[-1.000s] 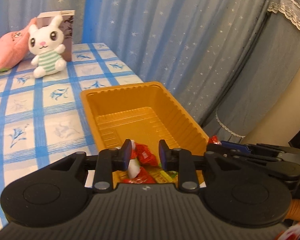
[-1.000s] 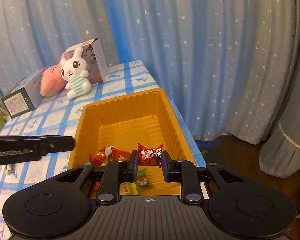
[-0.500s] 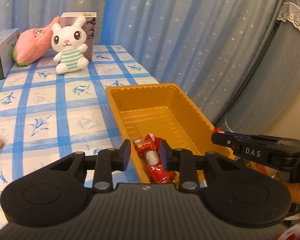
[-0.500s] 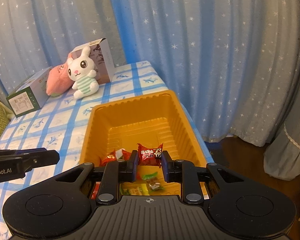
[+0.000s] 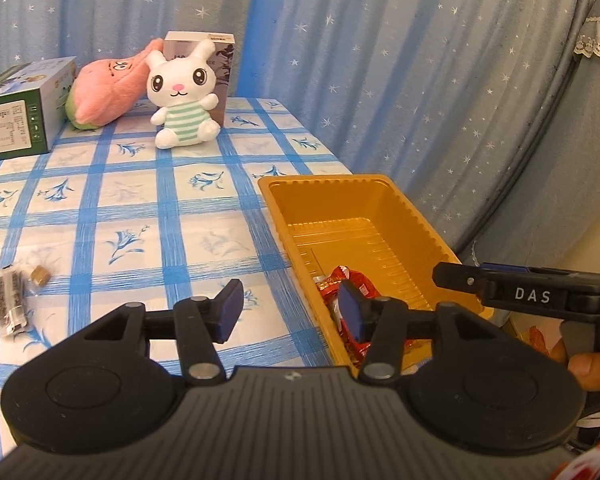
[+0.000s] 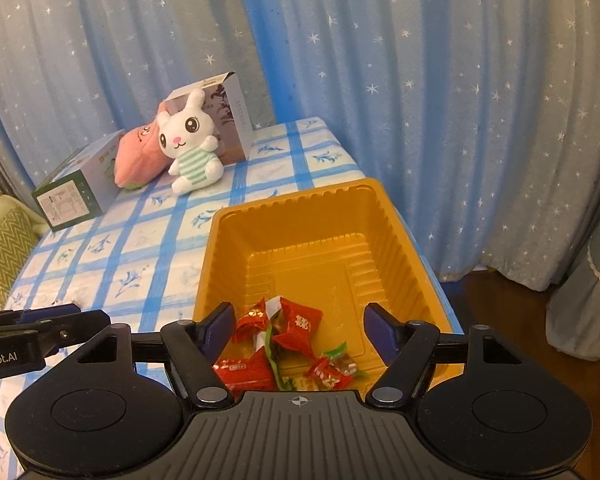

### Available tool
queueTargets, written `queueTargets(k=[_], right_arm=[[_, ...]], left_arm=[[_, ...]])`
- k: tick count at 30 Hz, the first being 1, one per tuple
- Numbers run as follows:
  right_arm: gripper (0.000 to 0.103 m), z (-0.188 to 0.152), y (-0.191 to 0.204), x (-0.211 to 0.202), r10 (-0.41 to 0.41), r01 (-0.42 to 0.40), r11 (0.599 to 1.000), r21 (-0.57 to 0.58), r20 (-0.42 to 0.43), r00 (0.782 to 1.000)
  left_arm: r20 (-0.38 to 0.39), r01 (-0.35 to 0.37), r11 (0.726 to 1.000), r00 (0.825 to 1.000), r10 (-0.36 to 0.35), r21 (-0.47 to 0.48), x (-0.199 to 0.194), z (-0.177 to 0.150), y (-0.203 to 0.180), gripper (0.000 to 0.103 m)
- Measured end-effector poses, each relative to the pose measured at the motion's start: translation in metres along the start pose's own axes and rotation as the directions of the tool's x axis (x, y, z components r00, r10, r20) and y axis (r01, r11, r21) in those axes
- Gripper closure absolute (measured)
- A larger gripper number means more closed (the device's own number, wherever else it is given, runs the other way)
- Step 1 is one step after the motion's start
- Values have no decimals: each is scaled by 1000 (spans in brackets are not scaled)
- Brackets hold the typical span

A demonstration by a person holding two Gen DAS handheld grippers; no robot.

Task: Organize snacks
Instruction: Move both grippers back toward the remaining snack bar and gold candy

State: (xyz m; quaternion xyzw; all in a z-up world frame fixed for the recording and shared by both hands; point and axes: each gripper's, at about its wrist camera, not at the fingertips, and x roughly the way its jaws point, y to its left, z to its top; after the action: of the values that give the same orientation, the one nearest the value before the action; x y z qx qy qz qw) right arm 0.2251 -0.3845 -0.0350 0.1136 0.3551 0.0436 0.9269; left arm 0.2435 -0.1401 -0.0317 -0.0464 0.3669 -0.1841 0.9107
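An orange plastic tray (image 6: pixel 384 216) (image 5: pixel 412 220) sits at the table's right edge and holds several red-wrapped candies (image 6: pixel 296 326) (image 5: pixel 356 284) at its near end. My right gripper (image 6: pixel 299 326) is open and empty above those candies. My left gripper (image 5: pixel 290 310) is open and empty over the table, its right finger over the tray's left wall. A clear-wrapped snack (image 5: pixel 12 302) and a small brown candy (image 5: pixel 40 275) lie on the checked cloth at the left.
At the back stand a white plush rabbit (image 5: pixel 182 98) (image 6: pixel 190 148), a pink plush (image 5: pixel 108 92), a green-and-white box (image 5: pixel 18 110) and a grey box (image 6: pixel 226 120). Starred curtains hang behind. The table drops off just right of the tray.
My right gripper opened and the red candy it held now lies in the tray. My left gripper opened and swung left, bringing the table and loose snacks into view.
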Motion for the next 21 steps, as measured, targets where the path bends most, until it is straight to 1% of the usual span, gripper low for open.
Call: queueTargets(k=[1,3,6,16,18,21], right_arm=[[32,-1,1,-2,-1,1,1000,-2,1,1000],[32,-3,4,-7,0,0,1000,-4,0,1000],[32,-5,9,-15,-3,3,1000,-4,1,1000],[32,-13,38,-39,14,-13,1000,-19,14,1000],[32,-14,46,-42,23,-22,999,-27,16,1000],[32,-16,59,-46,38,-37,998,-42,17,999]], left_arm=[[2,0,1000,1000,0,0,-2,-1,1,52],[8,-2,1000,1000,2,-2,-8,-3,1,46],[17,-7,1000,1000,7,-5,-18,-5,3,40],[53,-43,999,998,44,-28,-56,-12,21,32],[63,-54,998,996,56,-31,-65,-15,26,27],[74,-75,997,994,78,-35,-77,-18,34,24]])
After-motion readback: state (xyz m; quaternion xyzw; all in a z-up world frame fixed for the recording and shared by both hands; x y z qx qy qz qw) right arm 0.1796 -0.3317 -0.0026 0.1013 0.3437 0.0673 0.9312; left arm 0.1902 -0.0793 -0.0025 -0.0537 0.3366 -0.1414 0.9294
